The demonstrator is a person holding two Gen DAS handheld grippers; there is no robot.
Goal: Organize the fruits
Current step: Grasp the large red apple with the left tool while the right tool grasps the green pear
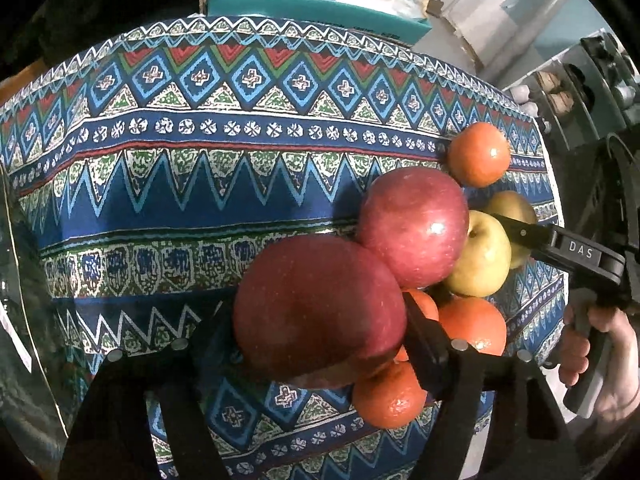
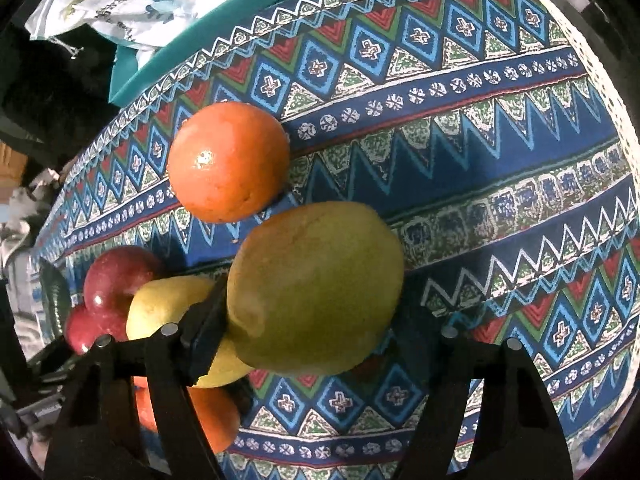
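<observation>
Behind red apple (image 1: 316, 308), half-hidden oranges (image 1: 390, 400)

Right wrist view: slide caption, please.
Right gripper jaws closed on a green pear, orange behind, patterned cloth below.

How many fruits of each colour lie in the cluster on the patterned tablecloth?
Round red apples: 2
Yellow-green apples or pears: 2
Round oranges: at least 3; a fourth may hide behind the left finger
Total: at least 7
</observation>
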